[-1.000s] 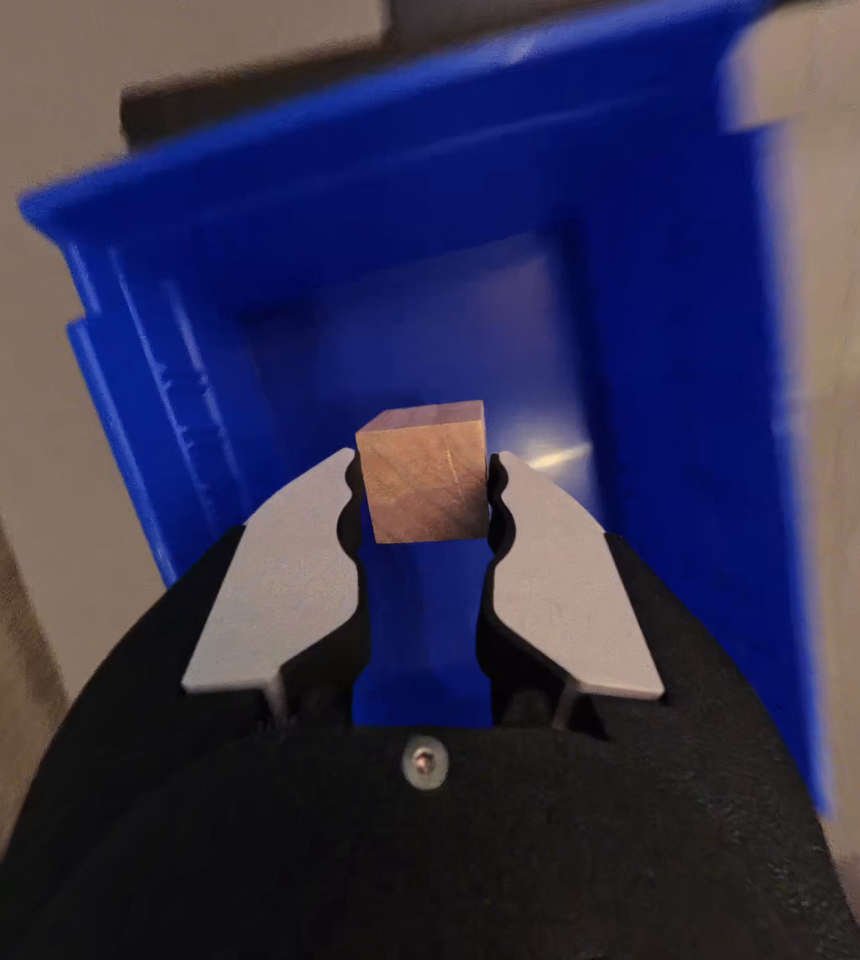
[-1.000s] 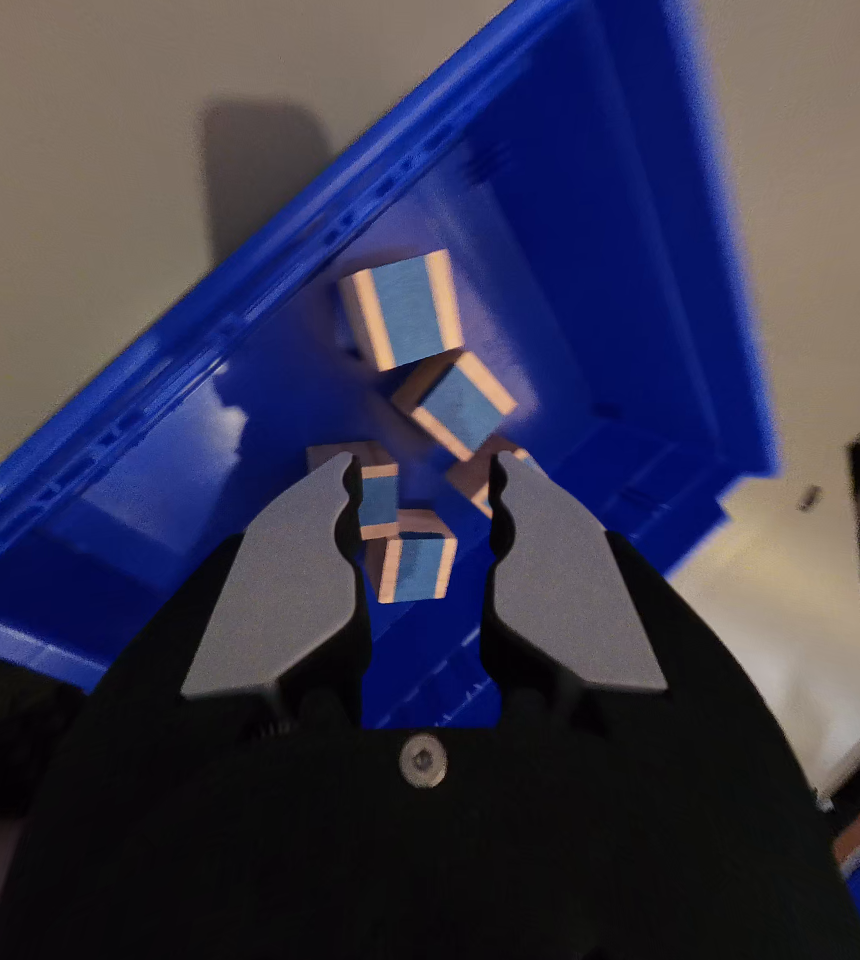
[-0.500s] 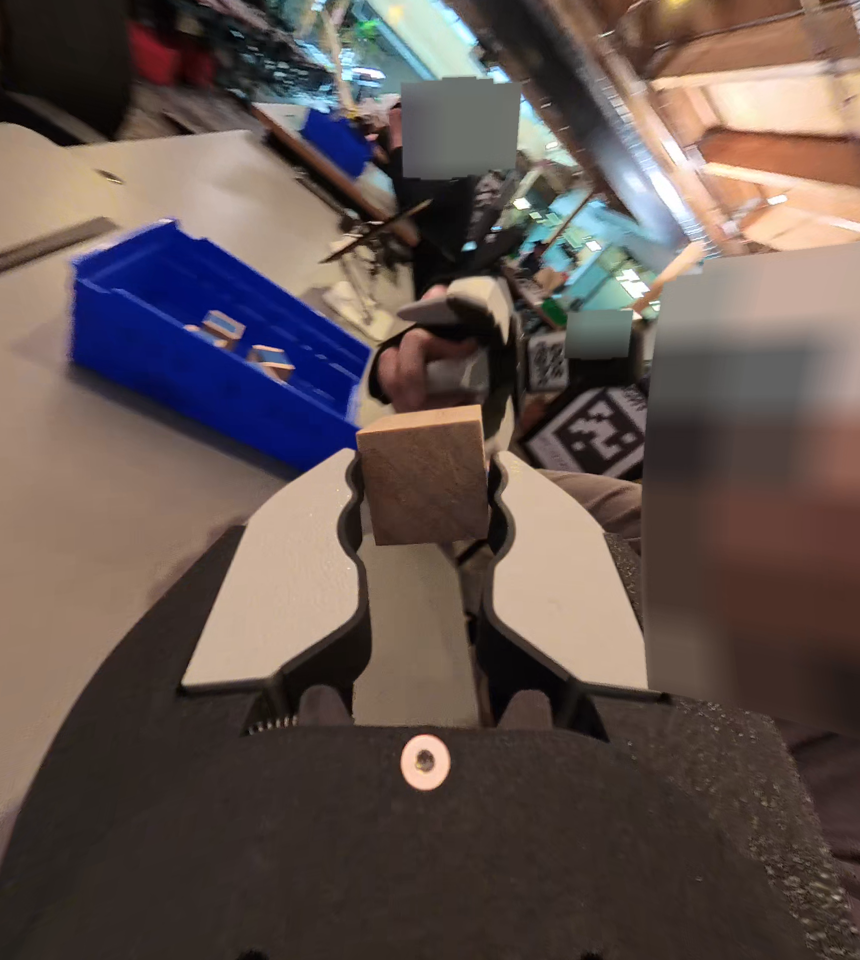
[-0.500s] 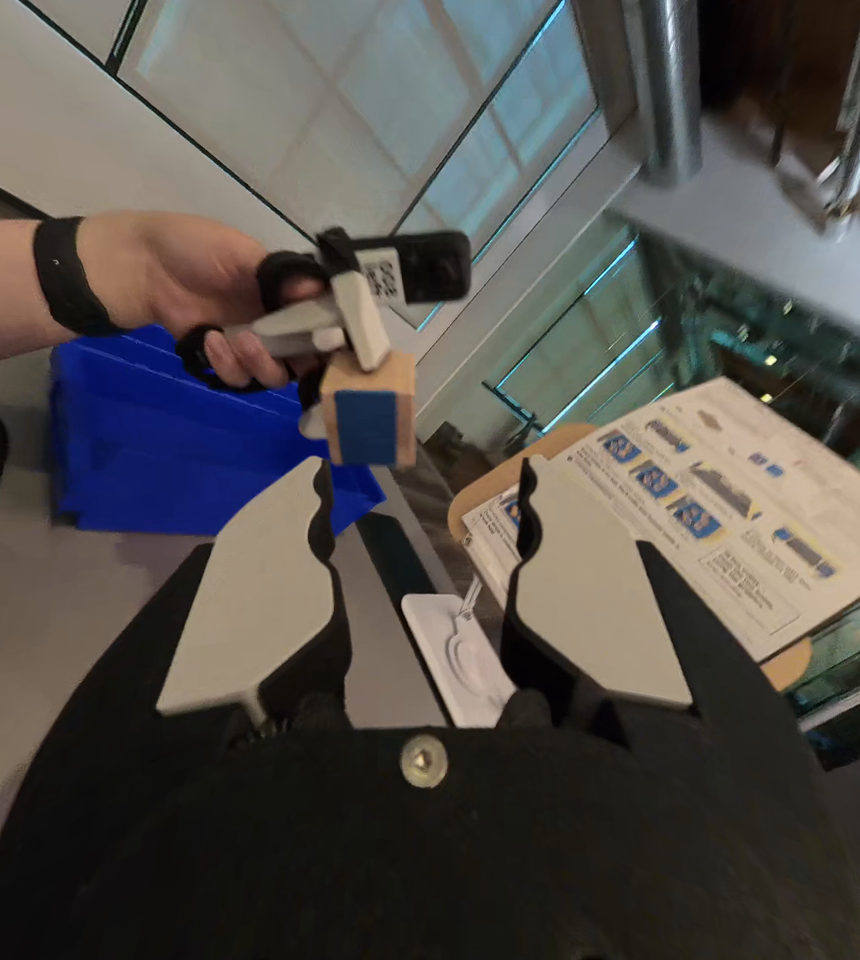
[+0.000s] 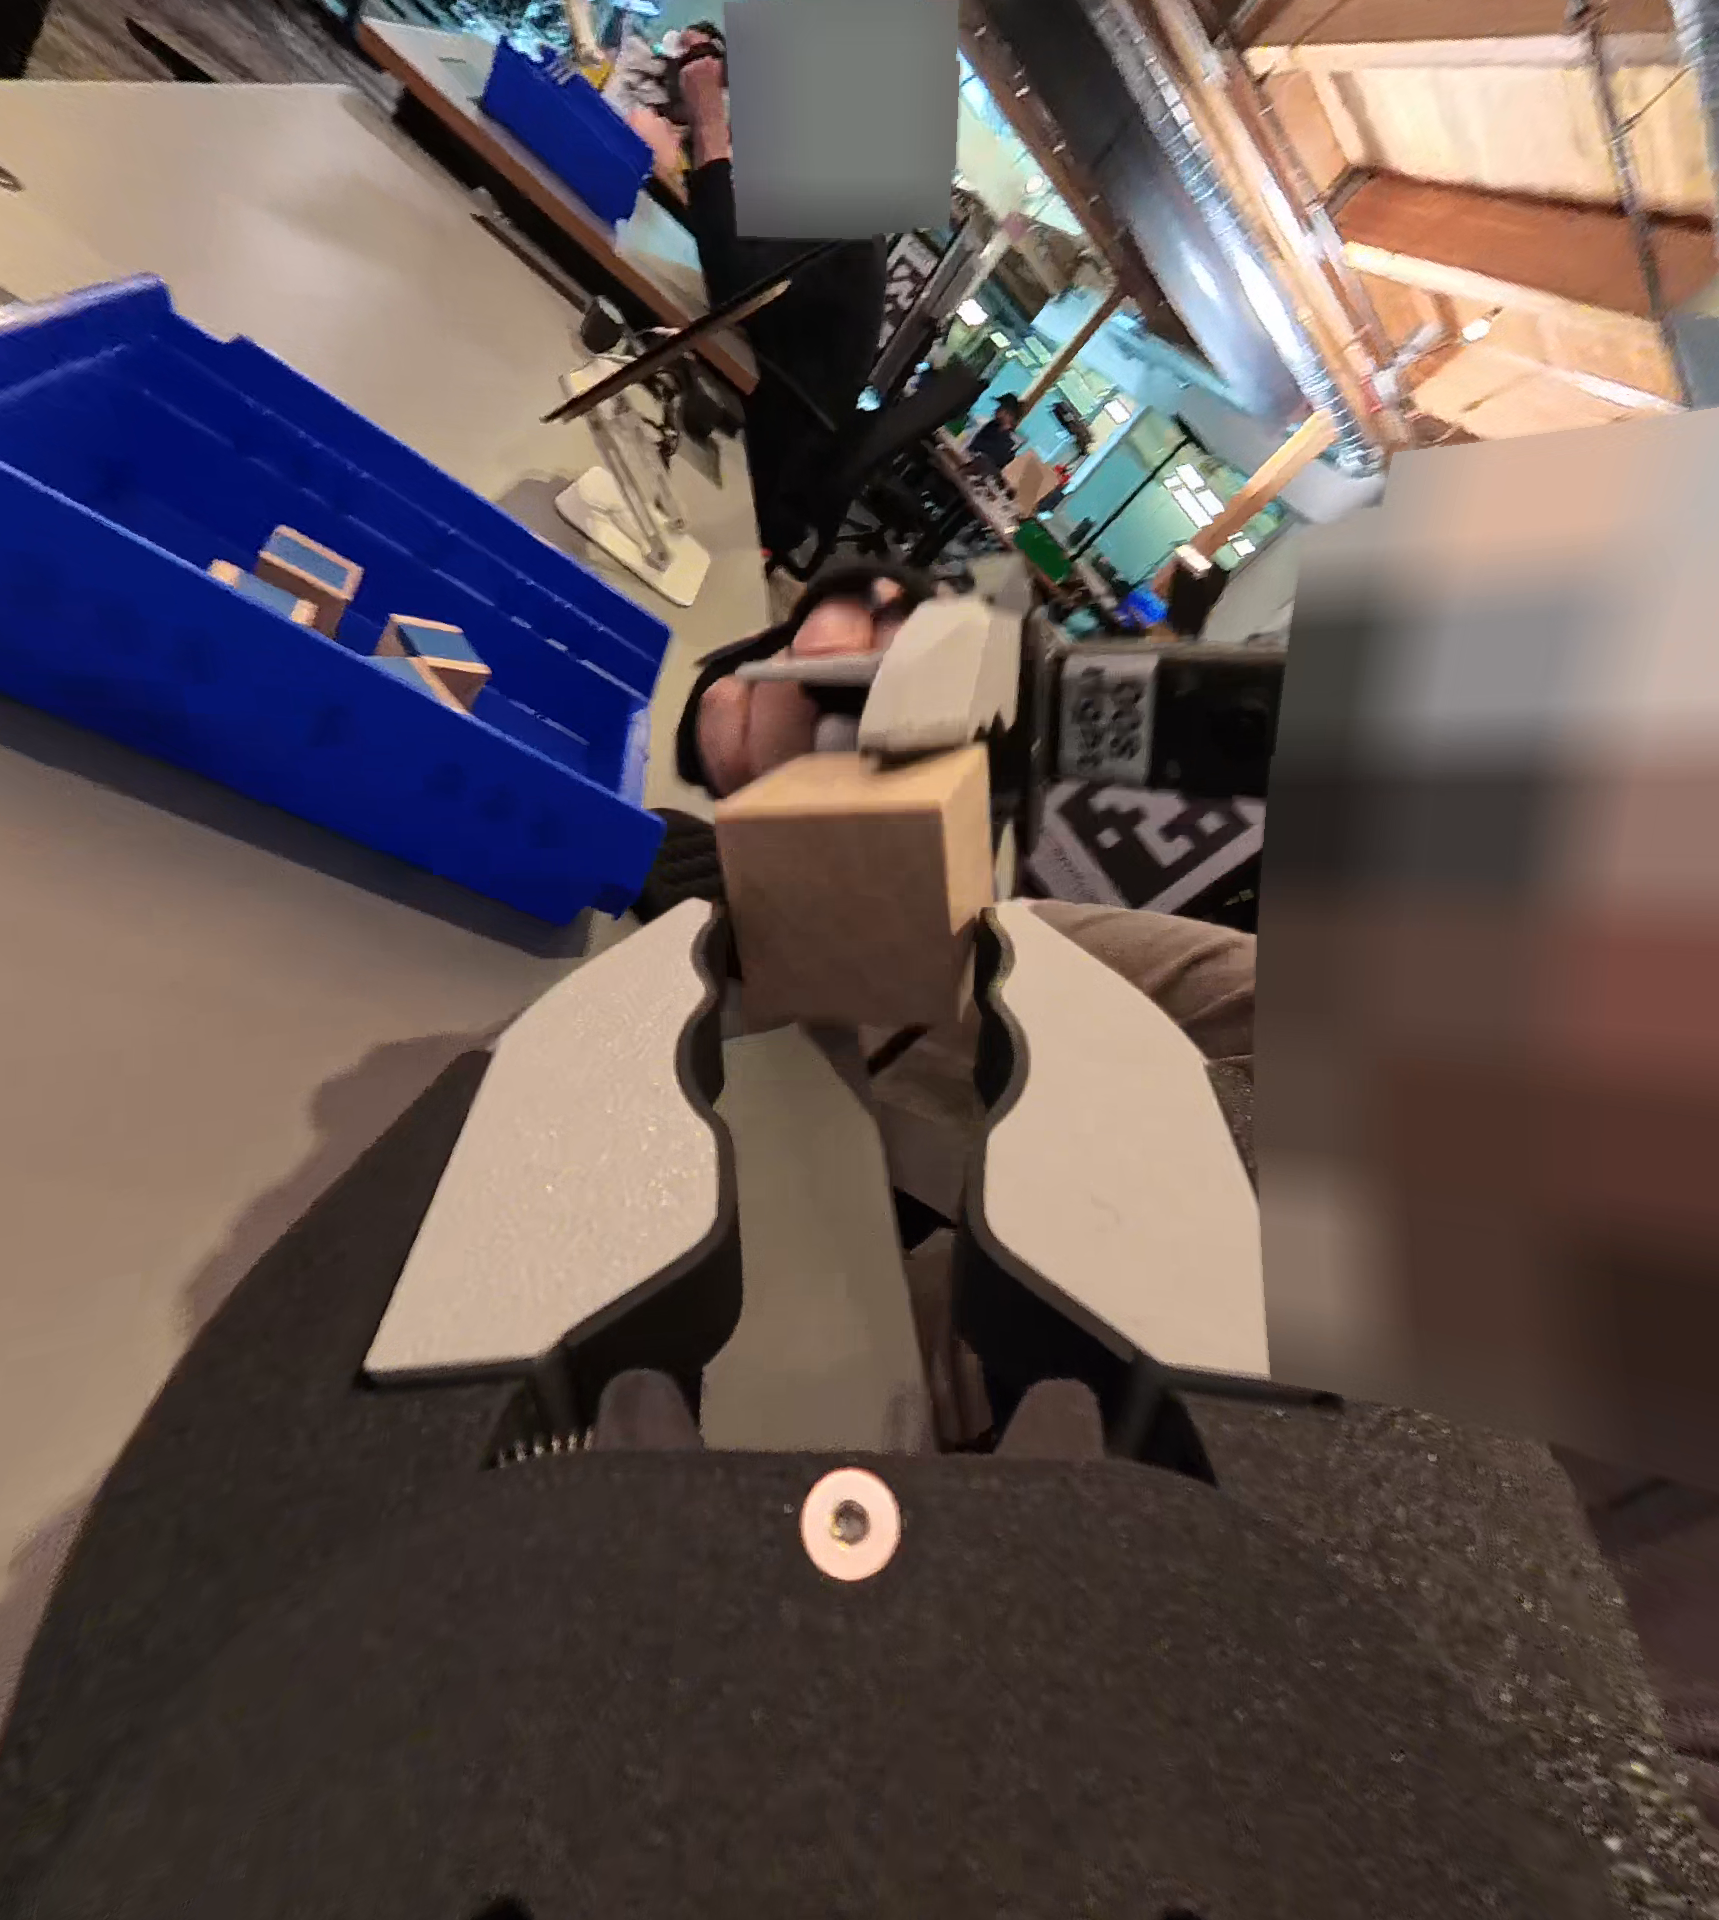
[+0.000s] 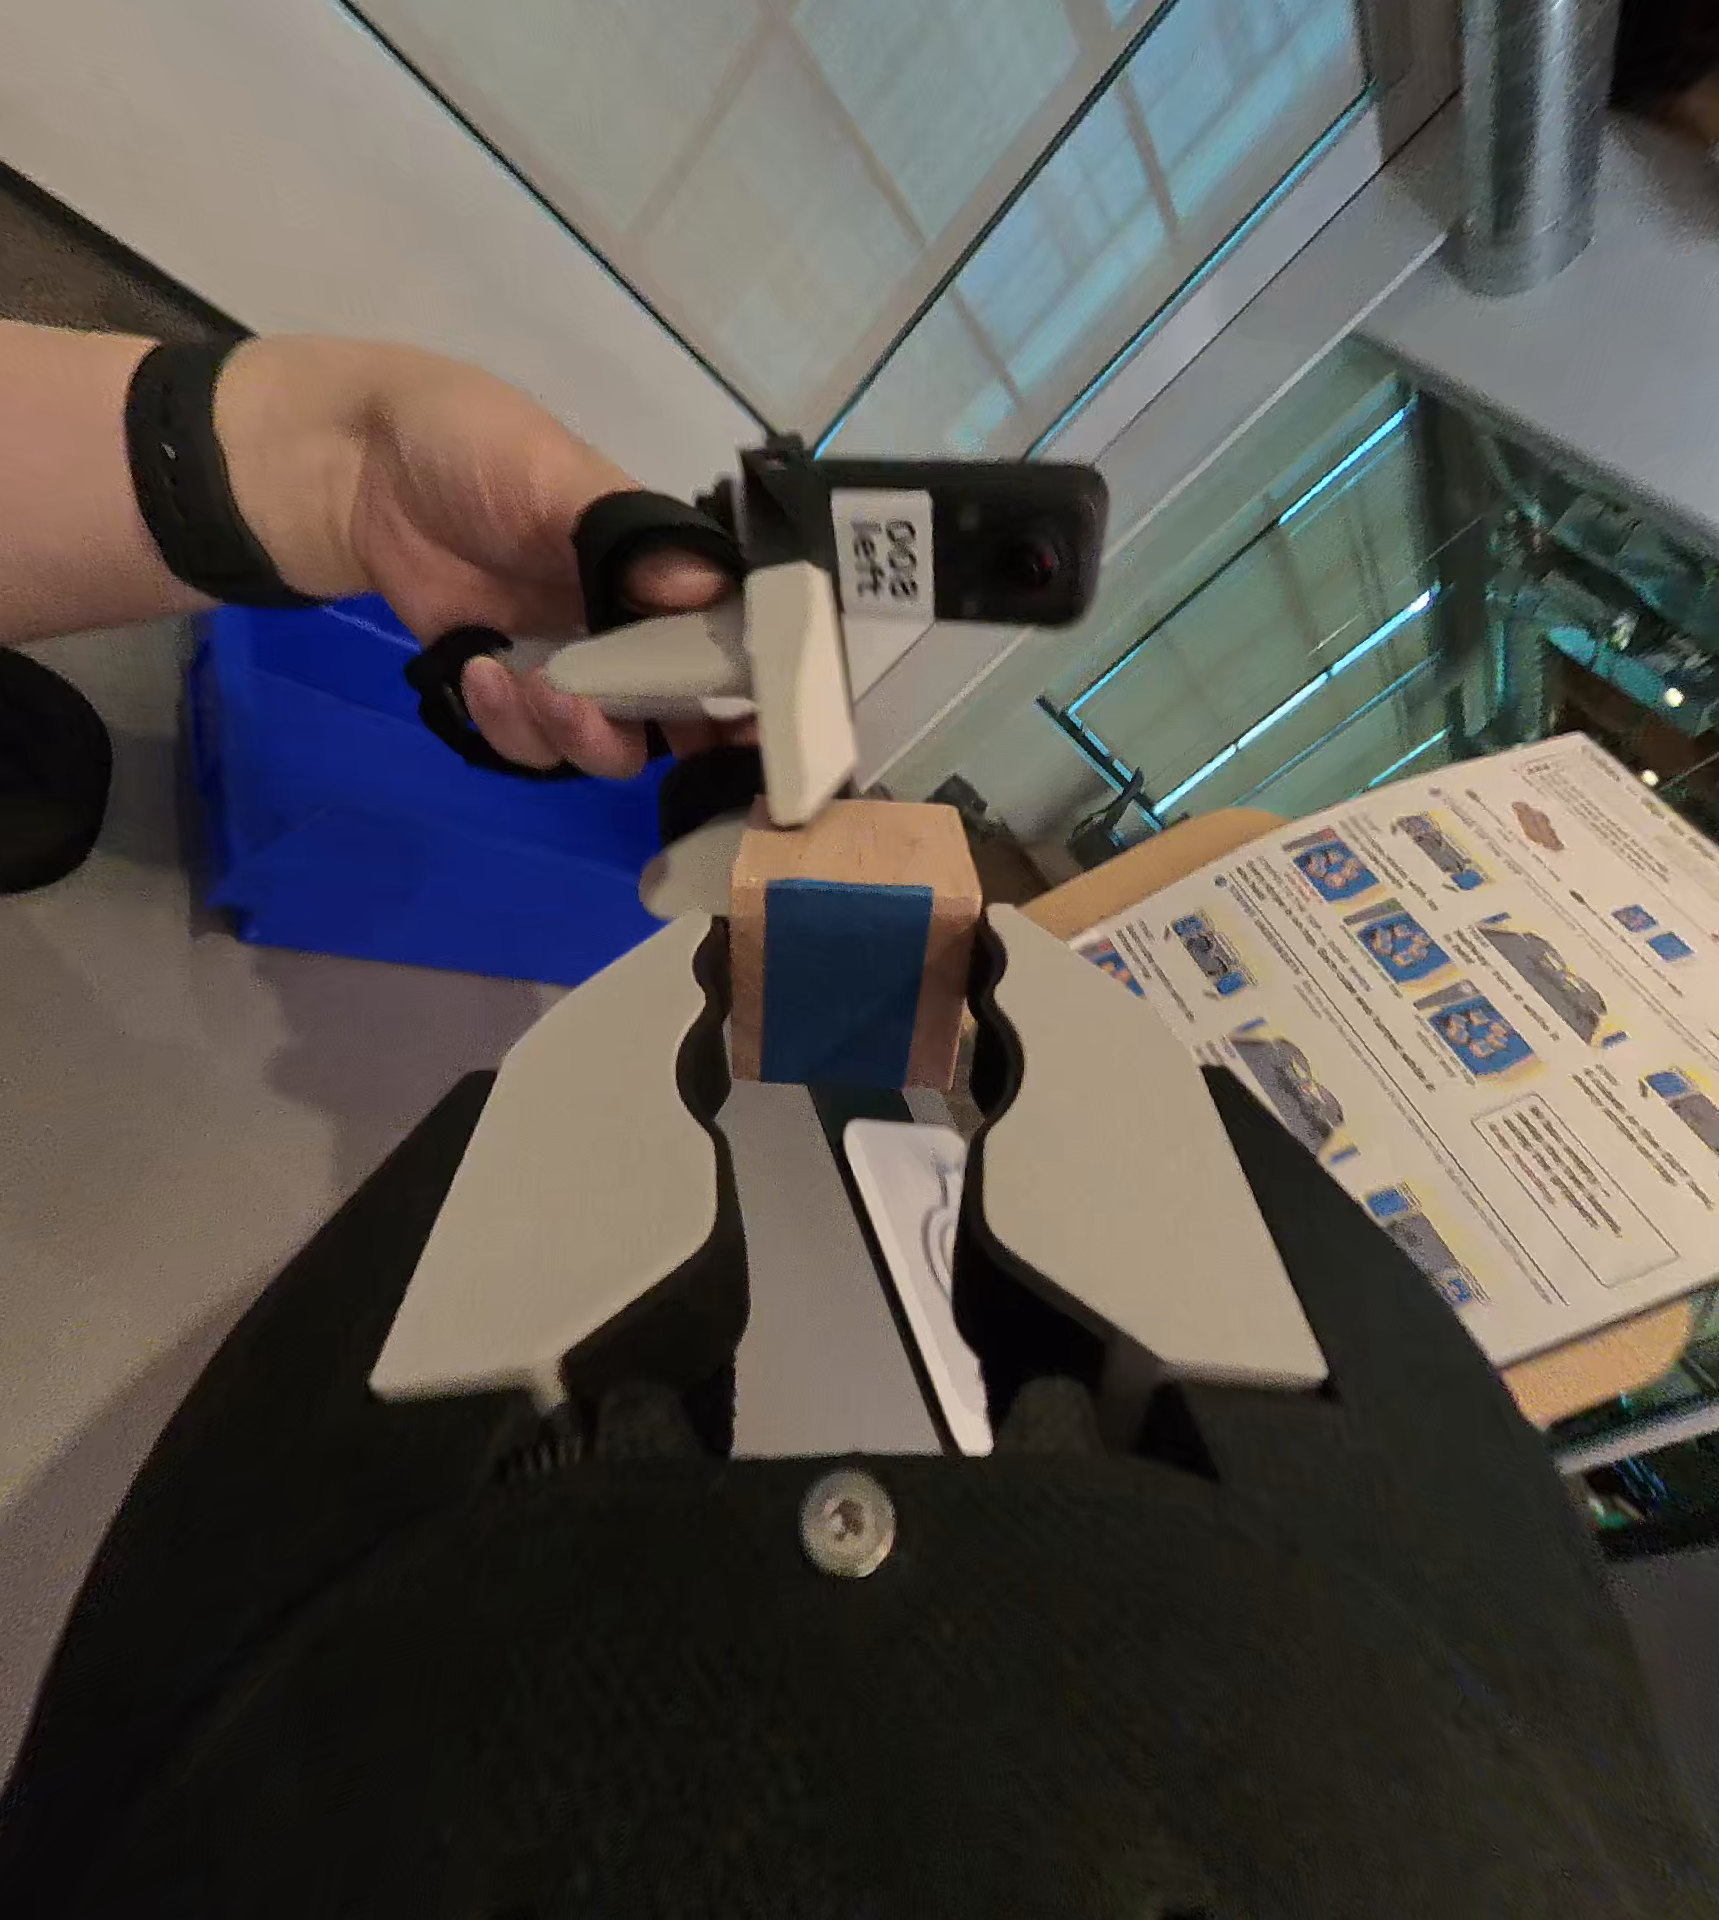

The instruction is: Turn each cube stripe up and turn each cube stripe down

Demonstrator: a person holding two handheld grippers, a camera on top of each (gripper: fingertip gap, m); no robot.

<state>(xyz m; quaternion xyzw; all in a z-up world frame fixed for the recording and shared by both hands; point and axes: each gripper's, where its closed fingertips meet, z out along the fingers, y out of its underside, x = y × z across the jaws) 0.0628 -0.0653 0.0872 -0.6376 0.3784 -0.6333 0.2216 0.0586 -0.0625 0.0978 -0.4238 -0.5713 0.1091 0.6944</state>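
A wooden cube [image 5: 850,883] is held in the air between both grippers. My left gripper [image 5: 850,940] is shut on its sides, with a plain wood face toward this camera. In the right wrist view the cube [image 6: 850,977] shows a blue stripe facing the camera. My right gripper [image 6: 847,940] is closed against its left and right sides. The left gripper's fingers [image 6: 798,707] press its top and far side. A right finger [image 5: 938,686] rests on the cube's top. A blue bin [image 5: 242,717] at left holds several striped cubes [image 5: 309,582].
A second blue bin [image 6: 367,831] stands behind the left hand [image 6: 398,488]. An instruction sheet on a clipboard [image 6: 1457,1039] and a white card [image 6: 912,1226] lie to the right. A seated person [image 5: 813,343] and another blue bin [image 5: 564,145] are far behind.
Both grippers rose from over the bins and came together in the air. The right gripper, open half a second ago, has closed around the cube that the left holds.
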